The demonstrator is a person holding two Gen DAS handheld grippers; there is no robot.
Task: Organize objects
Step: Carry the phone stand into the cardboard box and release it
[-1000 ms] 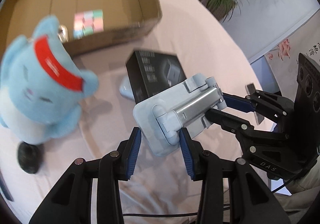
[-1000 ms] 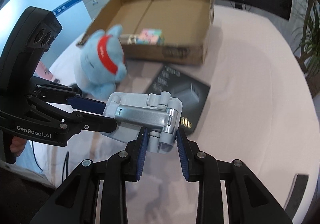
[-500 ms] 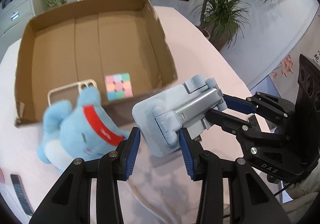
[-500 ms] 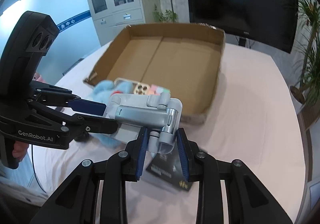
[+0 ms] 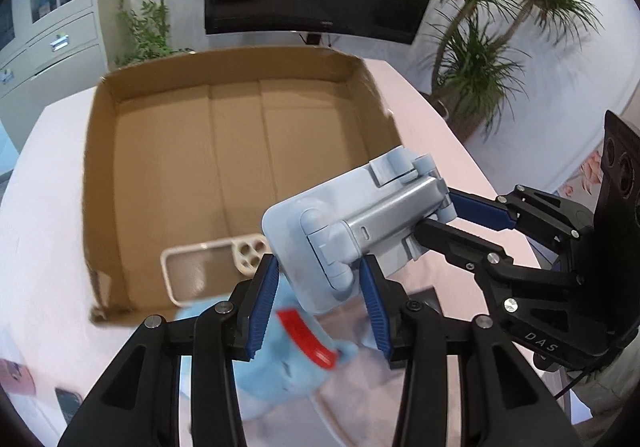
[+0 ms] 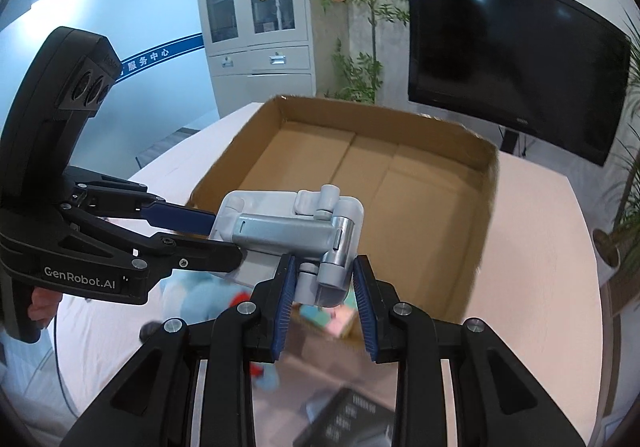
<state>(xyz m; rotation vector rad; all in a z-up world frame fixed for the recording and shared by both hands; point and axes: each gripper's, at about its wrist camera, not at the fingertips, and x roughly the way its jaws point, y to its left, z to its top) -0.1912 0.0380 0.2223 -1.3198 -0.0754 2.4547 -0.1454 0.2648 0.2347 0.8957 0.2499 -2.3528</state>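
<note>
Both grippers had lifted the folded phone stand (image 5: 352, 231) from low beside the plush toy (image 5: 288, 359) to the cardboard box's (image 5: 240, 151) near edge, left gripper (image 5: 318, 299) and right gripper (image 6: 322, 293) both clamped on it; lowering it level onto bare floor past the phone case (image 5: 212, 263) looked wisest.

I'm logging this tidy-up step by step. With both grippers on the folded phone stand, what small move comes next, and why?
Probably carry the phone stand a little further forward over the cardboard box, then lower it. Both the left gripper and right gripper clamp it above the near wall, and bare floor lies beyond the phone case.
</note>
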